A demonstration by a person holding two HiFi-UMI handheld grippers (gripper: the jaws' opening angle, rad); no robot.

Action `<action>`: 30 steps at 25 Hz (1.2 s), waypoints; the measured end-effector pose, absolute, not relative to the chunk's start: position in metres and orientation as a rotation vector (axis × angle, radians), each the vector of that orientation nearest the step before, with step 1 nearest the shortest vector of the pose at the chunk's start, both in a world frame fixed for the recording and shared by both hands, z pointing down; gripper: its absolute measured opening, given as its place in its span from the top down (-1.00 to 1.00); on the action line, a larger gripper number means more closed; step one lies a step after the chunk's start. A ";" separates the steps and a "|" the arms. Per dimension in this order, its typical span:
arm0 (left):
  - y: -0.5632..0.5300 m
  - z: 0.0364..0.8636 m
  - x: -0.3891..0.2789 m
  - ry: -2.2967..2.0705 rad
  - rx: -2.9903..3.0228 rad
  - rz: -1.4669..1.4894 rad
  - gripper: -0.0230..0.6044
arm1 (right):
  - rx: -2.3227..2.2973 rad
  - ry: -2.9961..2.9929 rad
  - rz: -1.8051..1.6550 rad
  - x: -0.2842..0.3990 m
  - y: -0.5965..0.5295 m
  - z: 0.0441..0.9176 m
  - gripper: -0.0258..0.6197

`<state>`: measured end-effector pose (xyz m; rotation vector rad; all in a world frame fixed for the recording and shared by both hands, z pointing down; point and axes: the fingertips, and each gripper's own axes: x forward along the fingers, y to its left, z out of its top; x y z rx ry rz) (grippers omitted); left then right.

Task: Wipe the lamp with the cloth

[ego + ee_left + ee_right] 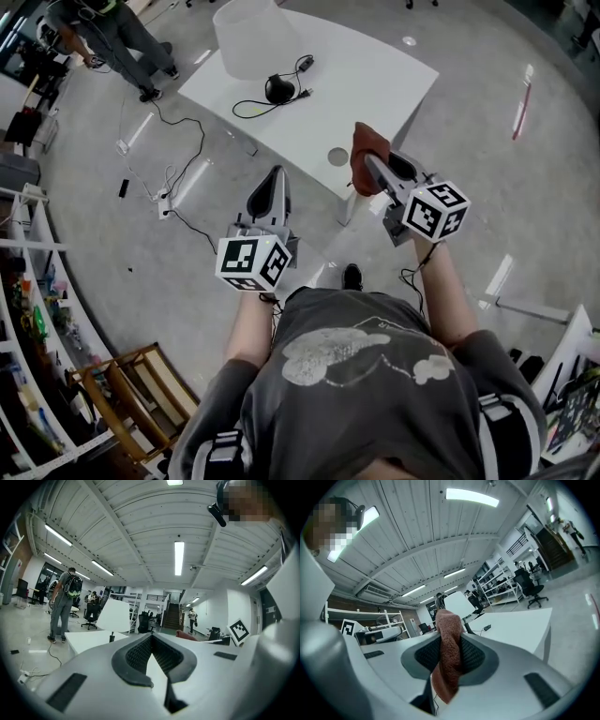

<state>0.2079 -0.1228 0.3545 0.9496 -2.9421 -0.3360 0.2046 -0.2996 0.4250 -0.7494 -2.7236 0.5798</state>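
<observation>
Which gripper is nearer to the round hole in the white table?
Right. The right gripper, holding the cloth, is just beside the hole; the left gripper hangs over the floor, farther left.

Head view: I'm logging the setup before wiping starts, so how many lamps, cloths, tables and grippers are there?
Lamp: 1
Cloth: 1
Table: 1
Grippers: 2, the left gripper and the right gripper
Total: 5
</observation>
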 end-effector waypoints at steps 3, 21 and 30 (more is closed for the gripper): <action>-0.127 0.352 0.206 -2.948 0.932 -0.328 0.90 | -0.761 -2.708 0.582 0.200 -0.303 0.426 0.64; -0.127 0.340 0.116 -2.939 0.994 -0.387 0.90 | -0.676 -2.739 0.512 0.123 -0.306 0.409 0.64; -0.116 0.316 0.042 -2.962 1.048 -0.421 0.90 | -0.672 -2.801 0.423 0.049 -0.294 0.370 0.64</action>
